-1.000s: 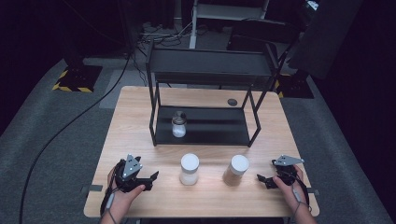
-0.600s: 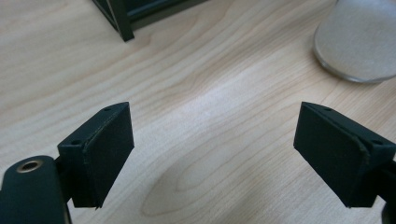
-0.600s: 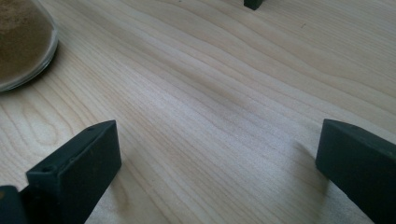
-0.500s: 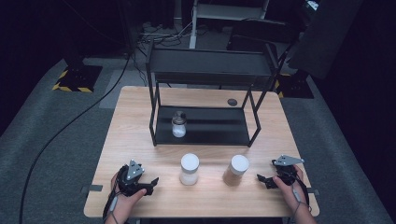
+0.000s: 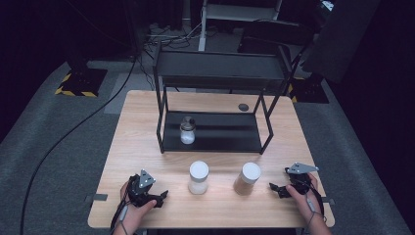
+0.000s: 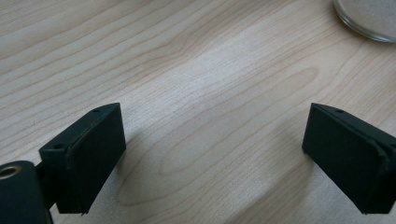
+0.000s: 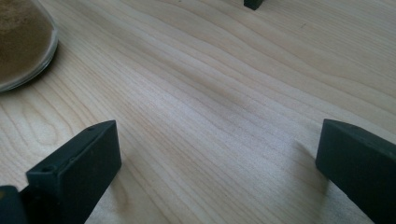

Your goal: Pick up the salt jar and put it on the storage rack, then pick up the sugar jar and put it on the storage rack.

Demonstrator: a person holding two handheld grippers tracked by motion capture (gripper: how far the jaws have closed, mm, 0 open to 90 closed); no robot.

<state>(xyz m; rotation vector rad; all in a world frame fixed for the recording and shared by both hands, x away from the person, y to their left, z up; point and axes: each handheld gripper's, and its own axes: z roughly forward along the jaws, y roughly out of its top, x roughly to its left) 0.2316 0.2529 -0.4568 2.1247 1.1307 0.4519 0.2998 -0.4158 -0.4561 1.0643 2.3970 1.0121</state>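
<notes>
Two white-lidded jars stand near the table's front: one with white contents (image 5: 198,177) at the middle, one with brown contents (image 5: 247,178) to its right. A small clear jar (image 5: 187,130) with a dark lid sits on the lower shelf of a black wire rack (image 5: 218,134). My left gripper (image 5: 157,197) rests at the front left, open, jaws wide over bare wood (image 6: 212,140); the white jar's base (image 6: 369,18) is at the top right of its view. My right gripper (image 5: 276,188) rests at the front right, open (image 7: 217,163), the brown jar's base (image 7: 21,42) at that view's upper left.
The rack's top shelf (image 5: 220,66) spans the table's rear half. A small dark round disc (image 5: 243,106) lies on the table behind the rack. A rack foot (image 7: 253,3) shows at the top of the right gripper view. Dark floor and cables surround the wooden table (image 5: 137,142).
The left hand and its gripper have drawn slightly back toward the front edge of the table. The right gripper and the jars have not moved.
</notes>
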